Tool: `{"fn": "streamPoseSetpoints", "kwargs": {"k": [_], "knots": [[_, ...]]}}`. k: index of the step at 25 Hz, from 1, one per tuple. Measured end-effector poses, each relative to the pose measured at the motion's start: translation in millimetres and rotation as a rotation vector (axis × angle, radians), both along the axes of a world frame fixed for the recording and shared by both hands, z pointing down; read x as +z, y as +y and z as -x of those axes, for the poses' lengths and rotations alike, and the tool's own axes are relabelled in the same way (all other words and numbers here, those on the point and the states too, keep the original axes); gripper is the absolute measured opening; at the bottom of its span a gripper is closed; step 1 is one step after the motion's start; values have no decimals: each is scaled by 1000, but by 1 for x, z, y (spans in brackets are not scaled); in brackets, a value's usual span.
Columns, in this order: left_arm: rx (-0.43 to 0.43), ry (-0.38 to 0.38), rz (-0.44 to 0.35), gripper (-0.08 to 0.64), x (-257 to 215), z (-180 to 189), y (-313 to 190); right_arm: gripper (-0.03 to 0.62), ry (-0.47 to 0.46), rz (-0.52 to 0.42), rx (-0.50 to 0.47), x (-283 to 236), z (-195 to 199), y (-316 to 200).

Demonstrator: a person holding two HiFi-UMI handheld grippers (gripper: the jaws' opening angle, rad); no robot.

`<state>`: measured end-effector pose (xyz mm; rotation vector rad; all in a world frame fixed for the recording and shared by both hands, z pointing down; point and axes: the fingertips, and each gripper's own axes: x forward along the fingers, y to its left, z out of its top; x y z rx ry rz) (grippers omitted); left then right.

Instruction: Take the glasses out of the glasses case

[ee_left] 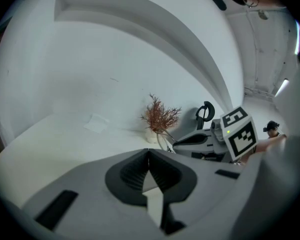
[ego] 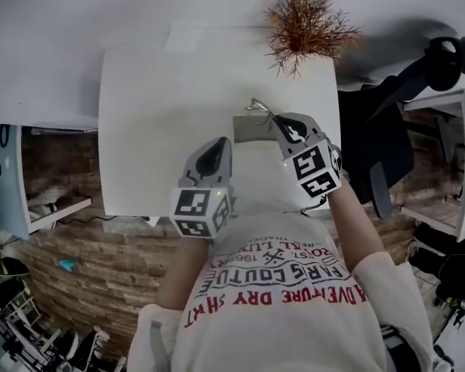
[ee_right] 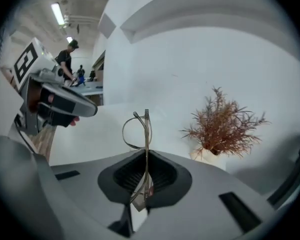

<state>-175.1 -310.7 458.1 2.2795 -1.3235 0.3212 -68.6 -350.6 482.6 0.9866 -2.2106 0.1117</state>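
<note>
Nearest us, our left gripper [ee_left: 149, 154] is clenched with nothing in it, over the near part of the white table [ego: 155, 115]. Our right gripper [ee_right: 146, 153] grasps the glasses [ee_right: 138, 129], held in the air above the grey case [ego: 250, 129] on the table. A dried plant [ego: 304, 23] stands beyond.

Right gripper [ee_right: 147, 152] fingers [ee_right: 165, 176] clamp thin wire glasses [ee_right: 148, 129], seemingly folded, lens ring standing above them

Grey left claw [ego: 217, 147] and right claw [ego: 277, 121]; white, red-lettered T-shirt [ego: 287, 304].
</note>
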Motion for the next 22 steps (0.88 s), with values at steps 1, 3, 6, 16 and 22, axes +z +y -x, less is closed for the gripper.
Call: {"fn": "streamPoseSetpoints", "kwargs": {"k": [1,3,6,16,22], "knots": [[3,0,-11,8,-6,-3,1,26,-51,2,50,-8,-4,3],[17,3,-43,6,-19,-9,-1,26,-146,-3,148,-23,-13,5],[51,6,-101,8,-39,-19,-10,26,-273,-31,279,-45,-29,4],[100,-12,-264,8,-95,-40,-15,26,-535,-159,480,-101,-62,23],[98,-19,-299,8,-104,-43,-18,26,-562,-180,500,-107,-65,24]]}}
